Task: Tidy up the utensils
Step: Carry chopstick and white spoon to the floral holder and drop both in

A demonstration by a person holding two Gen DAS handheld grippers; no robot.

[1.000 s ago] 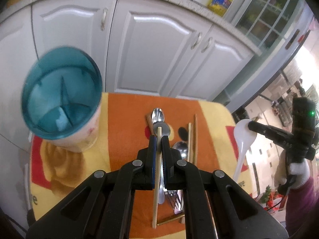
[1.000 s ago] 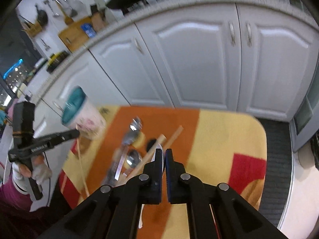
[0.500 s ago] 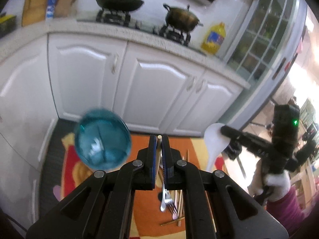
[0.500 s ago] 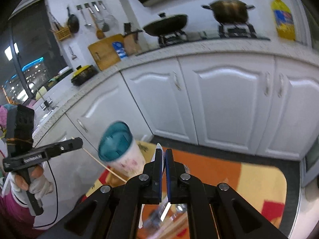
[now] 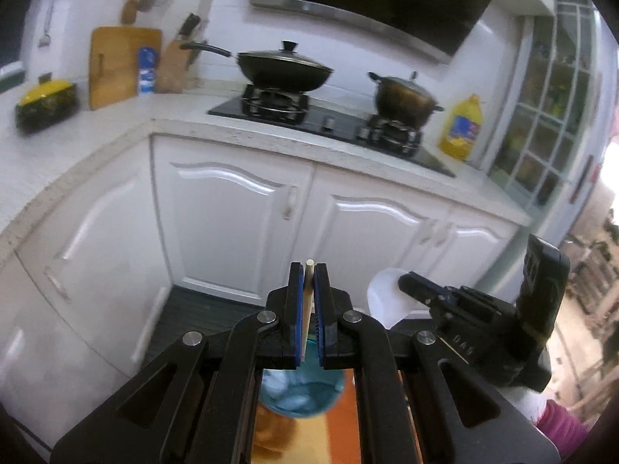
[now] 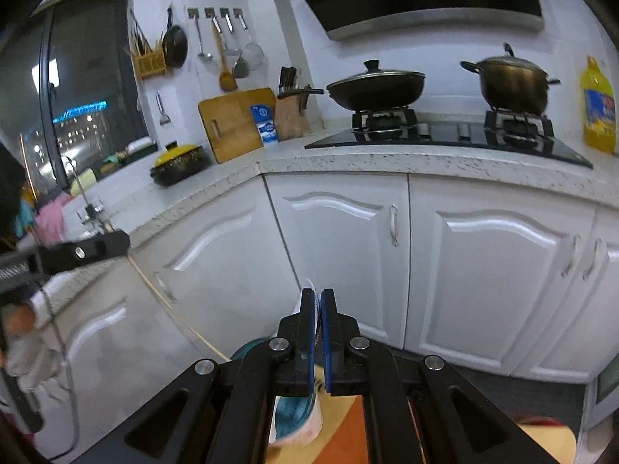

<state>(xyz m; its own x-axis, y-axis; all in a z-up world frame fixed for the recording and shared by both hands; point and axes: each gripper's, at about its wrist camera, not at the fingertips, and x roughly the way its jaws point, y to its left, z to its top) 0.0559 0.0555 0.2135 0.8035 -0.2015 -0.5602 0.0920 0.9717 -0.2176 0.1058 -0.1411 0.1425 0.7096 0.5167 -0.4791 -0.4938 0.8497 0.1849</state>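
Left gripper point(image 5: 309, 301) raised, chopstick point(image 5: 308, 290) above cup point(image 5: 301, 394)

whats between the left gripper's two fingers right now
A pale wooden chopstick is clamped between the left gripper fingers, its tip poking just past them, above the teal cup. Left wrist view shows it.

Little can be read; the right gripper point(image 5: 416, 290) body, seen from the left wrist, bears pale embossed letters, seemingly "DAS"; the oil bottle point(image 6: 598, 106) and the blue carton point(image 6: 265, 125) carry labels whose print is too blurred to read.
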